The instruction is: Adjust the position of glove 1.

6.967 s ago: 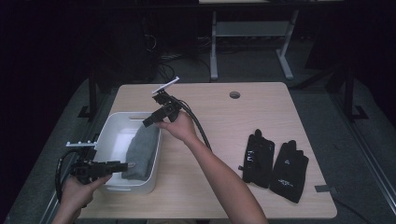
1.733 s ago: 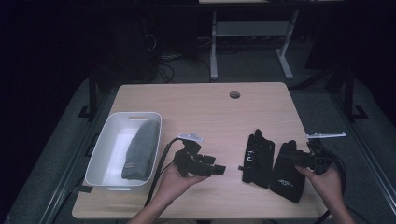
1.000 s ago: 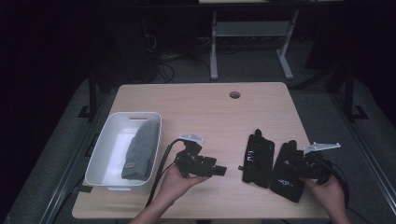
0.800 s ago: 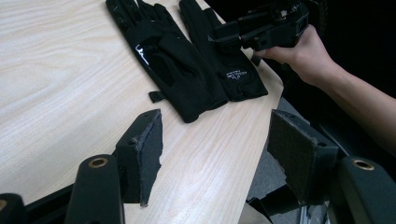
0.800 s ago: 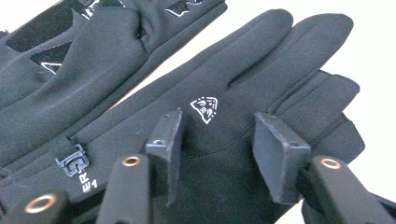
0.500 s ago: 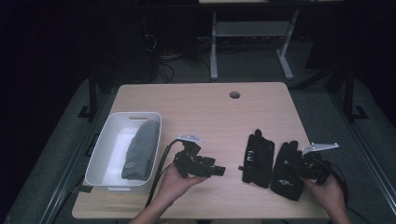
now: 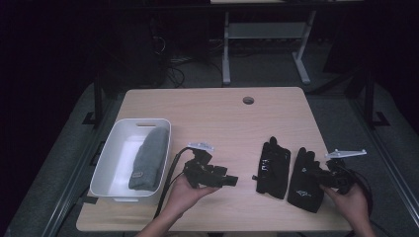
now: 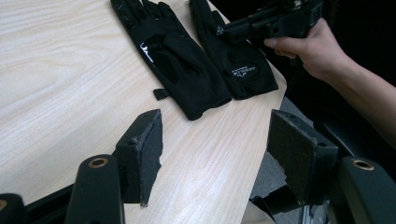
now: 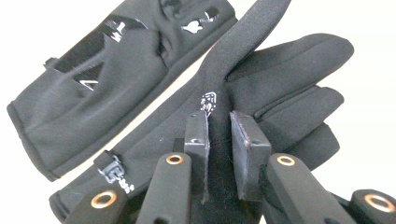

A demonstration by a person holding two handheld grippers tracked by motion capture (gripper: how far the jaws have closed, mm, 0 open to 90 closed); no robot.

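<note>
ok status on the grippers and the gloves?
Right gripper just closed, pinching a fold of the near glove. Left gripper open, nothing between jaws. Other glove flat on table. Nothing in the way.

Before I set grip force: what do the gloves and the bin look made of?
Gloves: soft black fabric, matte, likely synthetic knit; it folds between the right gripper pads, with glossy printed patches. Bin: smooth white, probably rigid plastic, with rounded moulded rim.
</note>
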